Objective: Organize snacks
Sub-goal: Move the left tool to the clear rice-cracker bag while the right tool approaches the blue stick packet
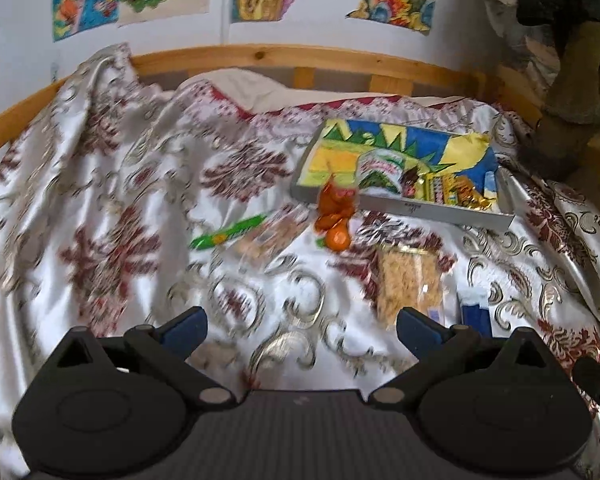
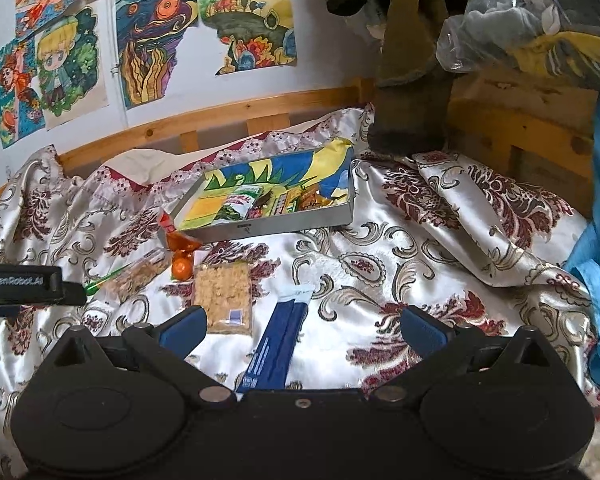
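Snacks strewn on a patterned bedspread, both grippers empty

A shallow grey box [image 2: 284,222] lies on the satin bedspread [image 2: 420,248] near the wooden bed rail [image 2: 220,116]. It is lined with a bright yellow, blue and green drawing and already holds several small wrapped snacks along its near edge, among them a white pack and gold-foil sweets.

In front of the box, loose on the cloth, lie an orange foil wrapper [image 1: 334,204] with a round orange sweet [image 2: 181,268] just below it, a green stick pack [image 1: 230,234], a clear bag of pale biscuits [image 1: 270,236] beside that, a clear packet of golden flaky crackers [image 2: 222,296], and a long dark blue wrapper [image 2: 280,344] nearest the right gripper [image 2: 302,330].

The right gripper stands wide apart over the blue wrapper, holding nothing. The left gripper [image 1: 300,330] is likewise spread wide and empty, above bare cloth just left of the cracker packet
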